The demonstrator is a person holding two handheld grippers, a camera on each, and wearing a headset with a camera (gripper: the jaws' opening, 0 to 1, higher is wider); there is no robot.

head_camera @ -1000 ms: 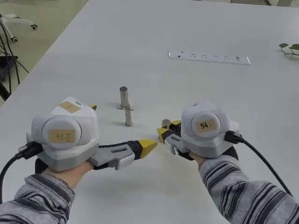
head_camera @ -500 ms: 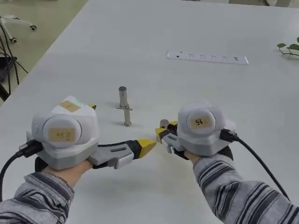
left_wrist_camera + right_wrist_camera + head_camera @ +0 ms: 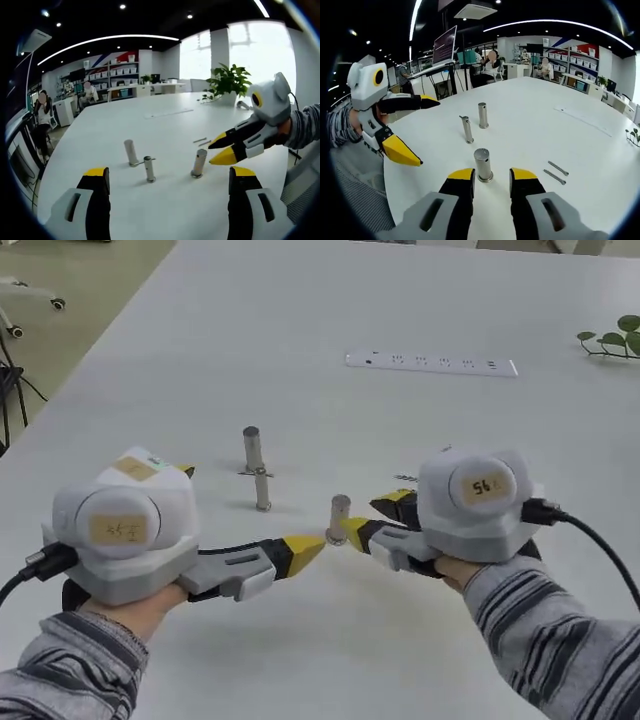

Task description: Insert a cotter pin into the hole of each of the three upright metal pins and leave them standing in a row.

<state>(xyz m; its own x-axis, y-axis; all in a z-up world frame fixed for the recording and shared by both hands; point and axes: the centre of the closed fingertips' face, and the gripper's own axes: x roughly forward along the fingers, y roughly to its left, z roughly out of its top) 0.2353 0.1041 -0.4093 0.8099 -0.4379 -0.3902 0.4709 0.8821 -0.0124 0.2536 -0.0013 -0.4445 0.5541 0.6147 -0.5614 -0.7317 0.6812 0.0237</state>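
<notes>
white table [image 3: 330, 330] runs wide under the work, with an open office behind it in both gripper views. right tongs [image 3: 362, 518] stand a little apart and hold nothing. the nearest metal pin [image 3: 340, 517] stands upright just off their tips at 9 o'clock, so close that i cannot tell if a tip touches it. left tongs [image 3: 168, 172] gape wide and empty, one tip aimed at that same pin from 8 o'clock. my worry is a knock: either yellow tip drifting sideways could topple this pin, since it stands free on a small foot. two loose cotter pins [image 3: 405, 478] lie flat on the table at 2 o'clock of it. being thin and low, they may slide away instead of lifting. pushing one through with nothing bracing the pin would likely tip it. the pin is a short grey steel cylinder with a flanged base, and its hole is too small to make out. at 10 o'clock the middle pin [image 3: 262, 490] seems to carry a cotter pin across its top, and the far pin [image 3: 251, 448] stands just behind. the nearest one sits off their line.
</notes>
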